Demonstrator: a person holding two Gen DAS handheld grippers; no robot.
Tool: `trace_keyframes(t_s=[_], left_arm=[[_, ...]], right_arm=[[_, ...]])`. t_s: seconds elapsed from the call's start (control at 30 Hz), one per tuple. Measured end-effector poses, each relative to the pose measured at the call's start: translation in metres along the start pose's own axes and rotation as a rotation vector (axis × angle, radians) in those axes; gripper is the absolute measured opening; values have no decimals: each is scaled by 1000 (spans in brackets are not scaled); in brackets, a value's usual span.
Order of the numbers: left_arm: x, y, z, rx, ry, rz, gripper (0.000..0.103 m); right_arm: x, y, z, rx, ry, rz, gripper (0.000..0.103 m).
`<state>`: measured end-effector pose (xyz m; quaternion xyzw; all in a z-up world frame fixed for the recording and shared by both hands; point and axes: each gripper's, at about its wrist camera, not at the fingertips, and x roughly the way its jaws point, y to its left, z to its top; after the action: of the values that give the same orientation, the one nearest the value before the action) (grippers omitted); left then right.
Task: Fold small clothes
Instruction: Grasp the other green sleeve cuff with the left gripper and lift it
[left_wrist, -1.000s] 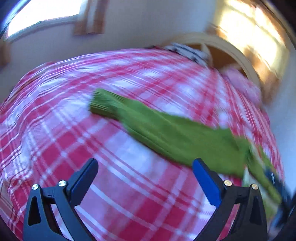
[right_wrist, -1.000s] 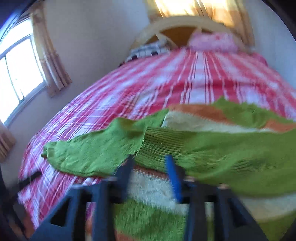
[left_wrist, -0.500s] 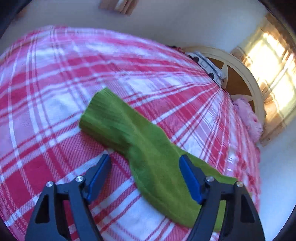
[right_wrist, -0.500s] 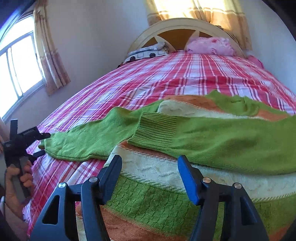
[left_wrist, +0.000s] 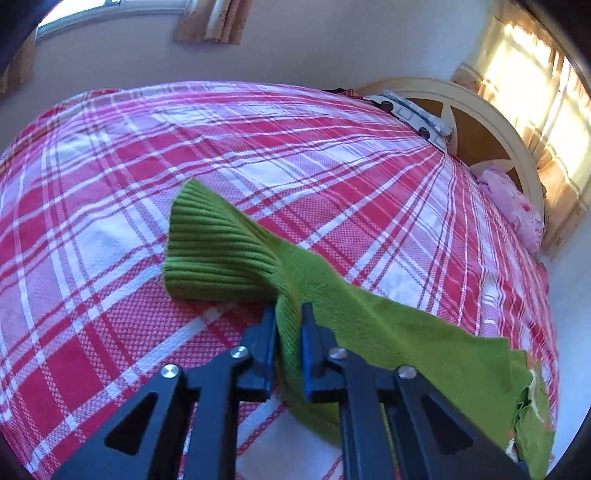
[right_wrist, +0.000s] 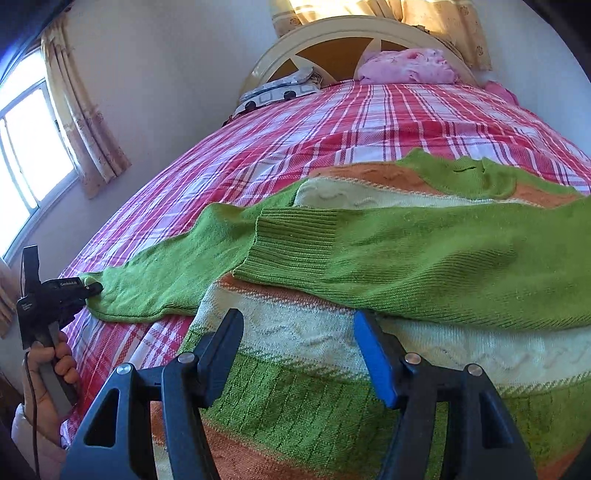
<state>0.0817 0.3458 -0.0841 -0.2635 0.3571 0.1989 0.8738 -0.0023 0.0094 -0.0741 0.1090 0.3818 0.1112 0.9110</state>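
A small knitted sweater (right_wrist: 369, 347) in green, cream and orange stripes lies flat on the bed. One green sleeve (right_wrist: 424, 258) is folded across its body. The other green sleeve (left_wrist: 354, 314) stretches out to the left over the blanket, ending in a ribbed cuff (left_wrist: 218, 254). My left gripper (left_wrist: 289, 325) is shut on this sleeve just behind the cuff; it also shows in the right wrist view (right_wrist: 88, 290) at the sleeve's end. My right gripper (right_wrist: 299, 332) is open and empty, low over the sweater's lower body.
The bed carries a red and white plaid blanket (left_wrist: 110, 192). A cream headboard (right_wrist: 332, 33), a pink pillow (right_wrist: 406, 66) and a patterned pillow (right_wrist: 280, 90) are at the far end. A wall and a curtained window (right_wrist: 33, 155) run along the left side.
My left gripper came down onto the outstretched sleeve and shut on it near the cuff. My right gripper opened earlier and now stays open over the sweater's lower body.
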Motion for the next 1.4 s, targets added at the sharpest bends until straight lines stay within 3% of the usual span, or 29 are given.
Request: trace_keyframes(t_s=[0.2,0.37,0.5,0.67,0.83,0.9,1.07,1.1,1.13,1.2,1.3,1.4], left_arm=[[-26,-35,11,64,-66,-47,10],[-77,-107,-1,262,-173,-122,10],[-116,-175,-35,439,-227,-243,10],[-133,-247,-92,581,-174,-410,10],[-114,-291,-155,679,-51,-465,10],[-102,-300,-178,738,-9,-439,10],[-88,-291,-201,797,113,-384,27],[-92,-282,-200,798,105,-383,41],[-98,-273,-201,796,86,-371,64],[-113,-255,-201,776,29,-348,82],[-122,-221,-195,722,-32,-286,82],[-110,-199,-191,672,-18,-237,82]], right_arm=[[-2,-9,1,54,-15,27,64],[-32,-20,3,142,-113,25,64],[-62,-34,1,183,-161,-8,64],[-104,-67,-5,247,-216,-89,64],[-133,-107,-20,327,-228,-166,64],[-140,-120,-28,351,-227,-189,64],[-140,-145,-43,415,-188,-207,64],[-138,-145,-44,421,-186,-204,64],[-139,-147,-46,427,-184,-198,64],[-140,-148,-44,430,-182,-180,64],[-144,-143,-32,419,-189,-138,64],[-136,-137,-8,417,-178,-52,65]])
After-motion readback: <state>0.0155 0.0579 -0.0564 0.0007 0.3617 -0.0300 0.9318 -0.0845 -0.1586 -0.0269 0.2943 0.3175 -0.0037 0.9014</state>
